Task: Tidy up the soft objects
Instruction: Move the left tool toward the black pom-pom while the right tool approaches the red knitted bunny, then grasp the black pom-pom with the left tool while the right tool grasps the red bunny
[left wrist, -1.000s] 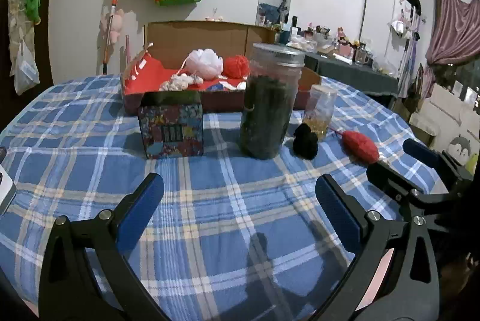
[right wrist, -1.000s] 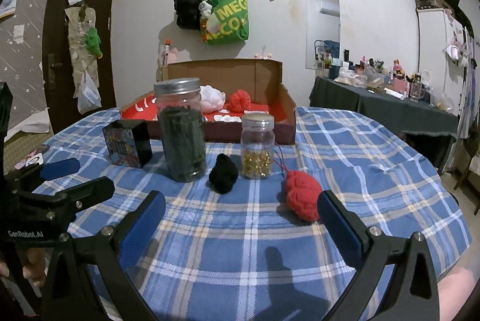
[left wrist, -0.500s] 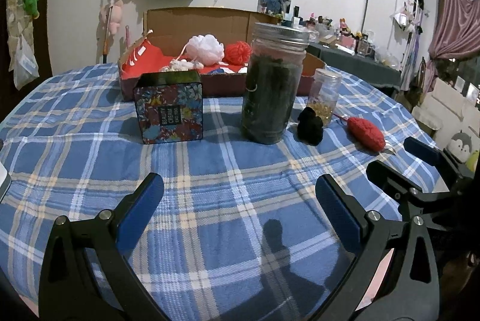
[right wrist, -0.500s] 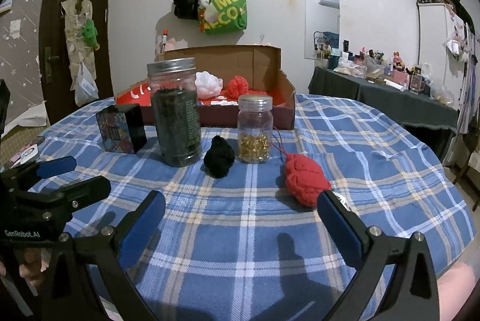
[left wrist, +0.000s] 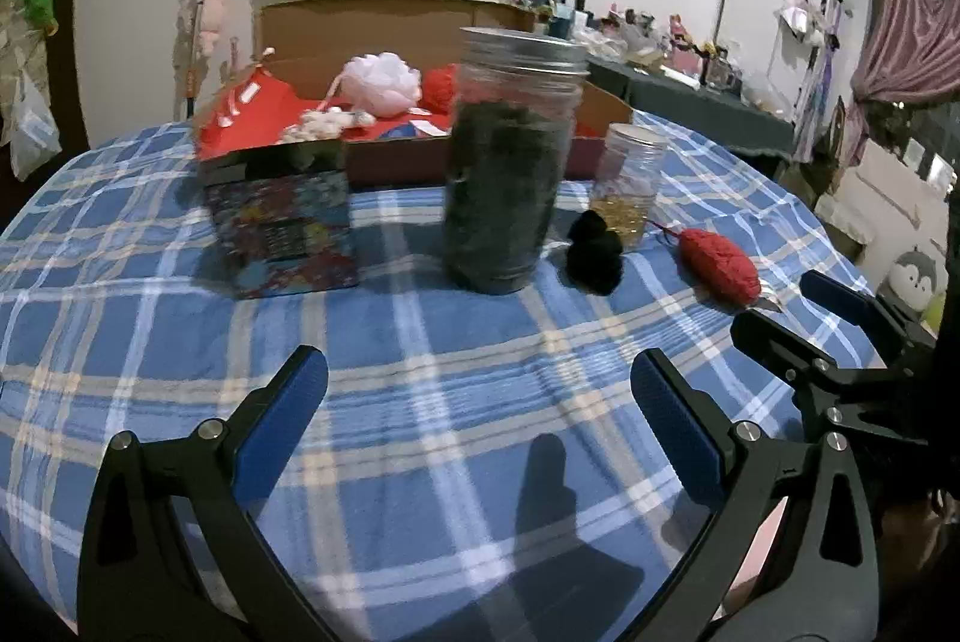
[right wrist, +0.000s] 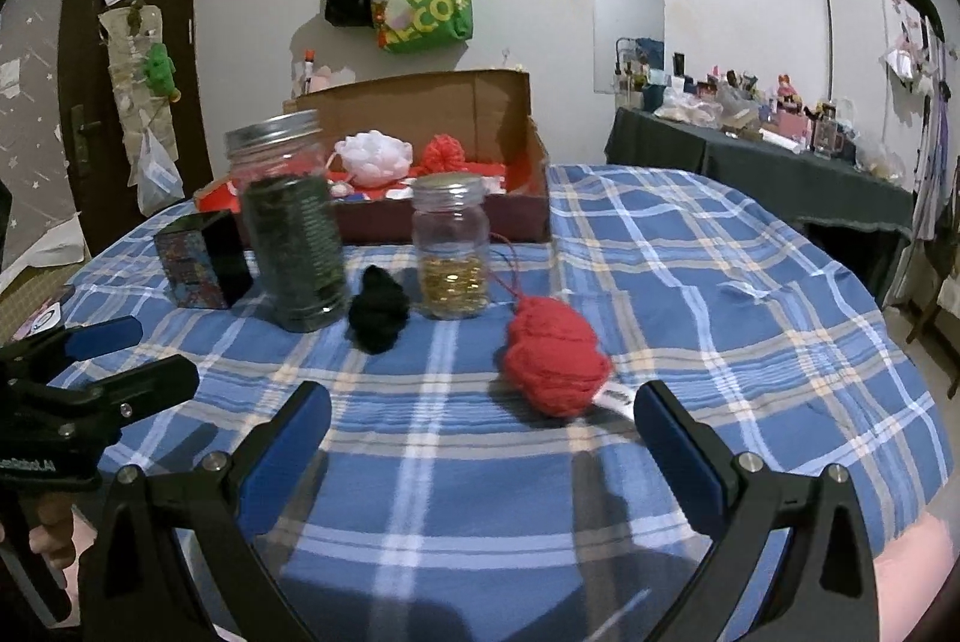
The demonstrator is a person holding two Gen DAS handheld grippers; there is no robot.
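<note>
I have both hand-held grippers spread wide and holding nothing: the left hand-held gripper (left wrist: pixel 479 390) faces the tall dark jar (left wrist: pixel 510 159), the right hand-held gripper (right wrist: pixel 482 417) sits just short of the red yarn bundle (right wrist: pixel 555 363). That bundle is a lumpy knitted wad lying on the plaid counter (right wrist: pixel 720 294), a thread trailing toward the small jar (right wrist: pixel 453 246). The black soft lump (right wrist: pixel 378 309) lies between the jars, possibly yarn too. The cardboard box (right wrist: pixel 480 114) behind holds a white pouf (right wrist: pixel 373 154).
</note>
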